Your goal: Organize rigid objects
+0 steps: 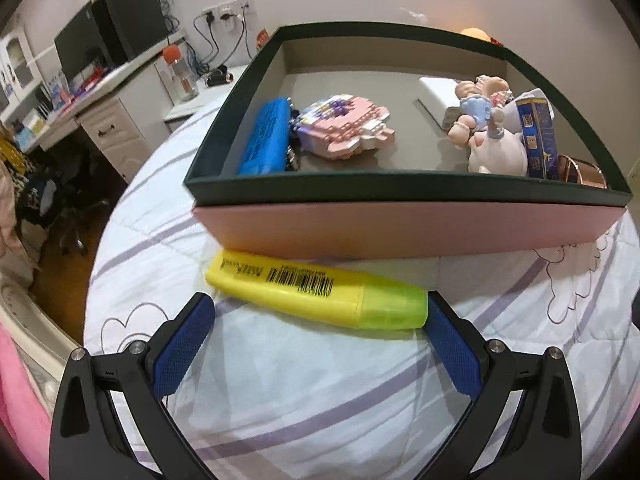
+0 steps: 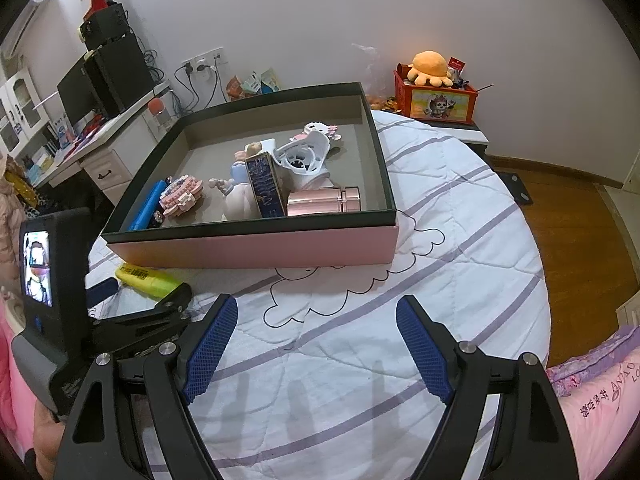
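A yellow highlighter (image 1: 316, 294) lies on the white striped bedspread against the pink front wall of a dark-rimmed box (image 1: 400, 192). My left gripper (image 1: 320, 312) is open, its blue pads on either side of the highlighter's ends, the right pad touching the green cap. The box holds a blue case (image 1: 266, 136), a pink block figure (image 1: 346, 126), a doll figurine (image 1: 486, 128) and a blue carton (image 1: 538, 136). My right gripper (image 2: 316, 320) is open and empty over the bedspread in front of the box (image 2: 256, 246). The highlighter (image 2: 146, 278) and left gripper (image 2: 140, 312) show at its left.
A pink metal canister (image 2: 324, 200) and a white basket-like piece (image 2: 304, 154) lie in the box. A desk with monitor (image 2: 88, 92) stands at left. A red box with an orange plush (image 2: 434, 92) sits on a nightstand. A pink blanket (image 2: 600, 400) is at right.
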A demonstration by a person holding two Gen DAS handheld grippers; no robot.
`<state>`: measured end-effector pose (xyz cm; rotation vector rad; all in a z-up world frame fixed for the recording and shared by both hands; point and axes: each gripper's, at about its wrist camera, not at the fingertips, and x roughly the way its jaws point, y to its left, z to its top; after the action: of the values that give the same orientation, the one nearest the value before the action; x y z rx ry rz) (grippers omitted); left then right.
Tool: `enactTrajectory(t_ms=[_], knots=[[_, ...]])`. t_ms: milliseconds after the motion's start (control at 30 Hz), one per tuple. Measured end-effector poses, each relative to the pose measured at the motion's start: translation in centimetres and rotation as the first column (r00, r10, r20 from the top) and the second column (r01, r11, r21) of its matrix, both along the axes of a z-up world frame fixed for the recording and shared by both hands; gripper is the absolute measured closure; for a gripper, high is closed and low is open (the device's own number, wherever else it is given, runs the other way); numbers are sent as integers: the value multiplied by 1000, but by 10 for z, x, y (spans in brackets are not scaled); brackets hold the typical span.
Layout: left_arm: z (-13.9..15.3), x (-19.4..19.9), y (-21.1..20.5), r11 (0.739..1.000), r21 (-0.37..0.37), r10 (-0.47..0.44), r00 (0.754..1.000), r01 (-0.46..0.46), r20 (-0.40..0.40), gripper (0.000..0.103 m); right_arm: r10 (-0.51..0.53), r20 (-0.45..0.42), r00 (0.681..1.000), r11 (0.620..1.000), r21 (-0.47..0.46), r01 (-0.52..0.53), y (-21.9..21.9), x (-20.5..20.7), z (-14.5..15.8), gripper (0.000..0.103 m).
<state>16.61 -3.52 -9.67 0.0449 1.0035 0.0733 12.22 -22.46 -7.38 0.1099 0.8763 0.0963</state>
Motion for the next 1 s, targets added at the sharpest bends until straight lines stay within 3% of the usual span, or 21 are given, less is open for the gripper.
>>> enactTrajectory(t_ms=[233,567,800,867,967,1000], knots=[[0,-4,32,992,-125,15,1000,-16,-8,0,23,-3,1000,1000,-6,-23,10,3,-1,20],[3,-4,52,985,-132,111,994,-112,-17,0,61,-9,998,998,-10,-61,24,6,-2,20],[-4,11,44,975,-47,215,976,-216,-25,0,78,-8,997,997,-13,-78,26,7,-2,20],[-5,11,46,970,-55,239,971,-239,-9,0,78,-9,997,997,-14,-78,25,7,-2,20],[-6,8,52,966,-76,250,968,-249,11,10,77,-10,997,997,-12,-78,24,8,-3,20],[-5,6,54,966,-78,247,969,-245,16,18,76,-10,997,997,-12,-76,24,8,-3,20]])
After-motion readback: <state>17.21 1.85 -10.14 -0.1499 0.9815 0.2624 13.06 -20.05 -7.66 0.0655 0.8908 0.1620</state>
